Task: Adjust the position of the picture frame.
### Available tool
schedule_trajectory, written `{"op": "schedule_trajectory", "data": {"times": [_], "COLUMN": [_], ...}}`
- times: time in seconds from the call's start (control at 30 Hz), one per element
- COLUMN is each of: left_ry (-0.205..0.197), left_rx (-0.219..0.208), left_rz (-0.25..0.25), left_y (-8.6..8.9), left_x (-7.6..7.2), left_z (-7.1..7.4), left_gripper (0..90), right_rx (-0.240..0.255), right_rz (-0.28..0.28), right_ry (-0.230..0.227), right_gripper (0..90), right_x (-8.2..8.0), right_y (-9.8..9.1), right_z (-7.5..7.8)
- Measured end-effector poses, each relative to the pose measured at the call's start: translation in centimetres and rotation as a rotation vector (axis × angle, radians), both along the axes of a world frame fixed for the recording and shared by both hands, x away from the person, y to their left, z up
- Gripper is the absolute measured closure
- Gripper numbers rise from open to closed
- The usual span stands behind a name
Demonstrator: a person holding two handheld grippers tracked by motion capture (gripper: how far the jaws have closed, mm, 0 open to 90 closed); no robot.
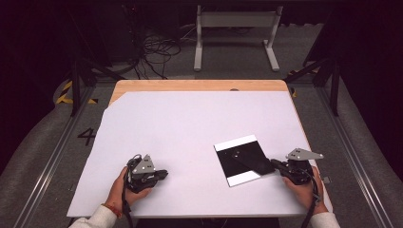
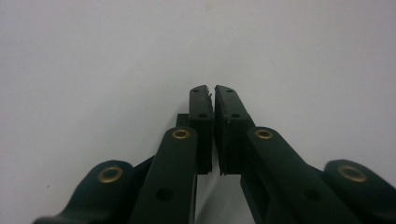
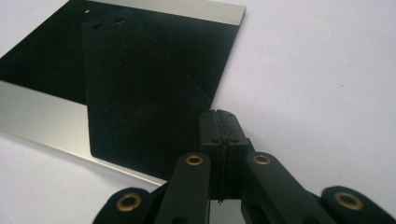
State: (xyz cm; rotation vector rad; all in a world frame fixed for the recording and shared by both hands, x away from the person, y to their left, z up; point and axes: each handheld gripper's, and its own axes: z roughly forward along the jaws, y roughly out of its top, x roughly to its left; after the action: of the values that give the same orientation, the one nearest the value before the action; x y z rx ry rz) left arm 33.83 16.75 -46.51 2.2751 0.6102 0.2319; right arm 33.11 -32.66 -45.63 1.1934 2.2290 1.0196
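Observation:
A flat plate (image 1: pixel 236 142) with a black middle and pale strips along two edges lies on the white sheet at the right front; in the right gripper view its silvery strip (image 3: pixel 42 112) runs along the near side. A thin black card (image 1: pixel 254 161) (image 3: pixel 135 102) with two small holes lies slanted on top of it. My right gripper (image 1: pixel 275 164) (image 3: pixel 218 112) is shut, its tips right at the card's near corner, with nothing between the jaws. My left gripper (image 1: pixel 164 174) (image 2: pixel 214 88) rests low over bare white sheet at the left front, shut with only a hairline slit and nothing in it.
The white sheet (image 1: pixel 190 118) covers most of the wooden table (image 1: pixel 199 85). Beyond the far edge, a white metal stand (image 1: pixel 235 21) and loose cables (image 1: pixel 157 47) are on the floor. Dark frame legs stand at both sides.

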Motion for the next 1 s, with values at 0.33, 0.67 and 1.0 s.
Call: {"op": "schedule_trajectory", "data": {"times": [0.33, 0.67, 1.0], "left_ry": [0.007, 0.006, -0.004], "left_rx": [0.007, 0.003, -0.019], "left_rz": [-0.026, -0.034, -0.034], "left_y": [-1.6, -2.3, -2.9], "left_x": [0.5, 0.8, 1.1], "left_z": [0.1, 0.2, 0.3], "left_gripper": [89.4, 89.8, 89.8], "right_rx": [0.000, -0.024, -0.023], "right_rz": [0.059, 0.105, 0.108], "right_ry": [0.009, -0.009, -0.006], "right_gripper": [90.0, 90.0, 90.0], "right_x": [-0.3, -0.8, -0.8], "right_y": [1.1, 2.5, 2.6], "right_z": [0.0, -0.1, -0.1]}}
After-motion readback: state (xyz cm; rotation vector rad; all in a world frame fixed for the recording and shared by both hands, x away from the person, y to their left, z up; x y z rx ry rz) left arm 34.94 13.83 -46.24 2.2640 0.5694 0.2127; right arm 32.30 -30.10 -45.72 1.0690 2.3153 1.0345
